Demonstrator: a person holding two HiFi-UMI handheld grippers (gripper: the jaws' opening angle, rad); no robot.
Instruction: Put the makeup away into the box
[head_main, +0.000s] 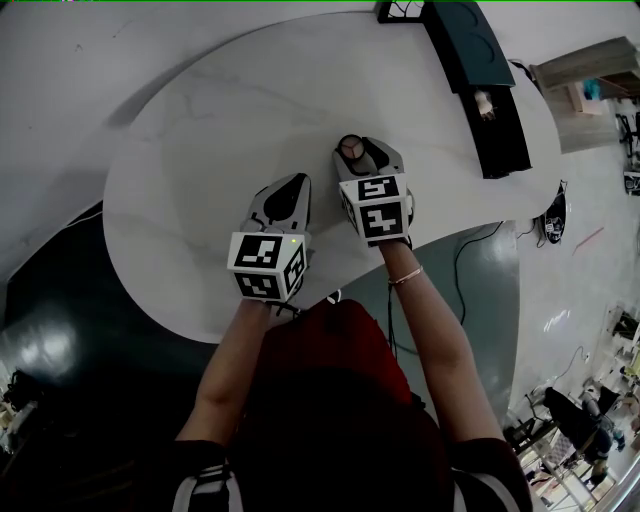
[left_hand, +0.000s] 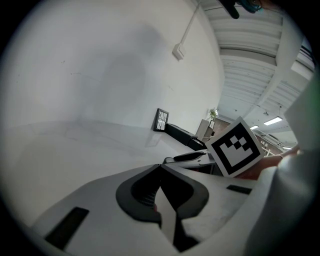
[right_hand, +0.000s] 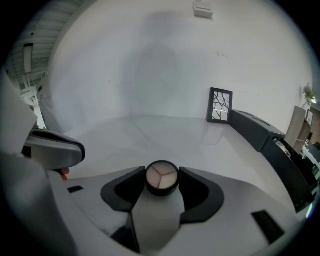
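One round compact (right_hand: 161, 178) clamped in right gripper (head_main: 352, 152), lying flat over white counter (head_main: 200, 150), three-part face up, no long axis. Left gripper (head_main: 292, 185) pinched closed.

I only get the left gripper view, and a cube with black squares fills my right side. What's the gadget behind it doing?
Observer: That's the right hand-held gripper. Its jaws are closed on a round compact, right above the table.
Operator: A compact? What does it look like?
Observer: It has a black rim and three pale wedges inside, like a sliced pie.
Operator: Who's holding these things?
Observer: A person, with a thin bracelet on the right wrist.
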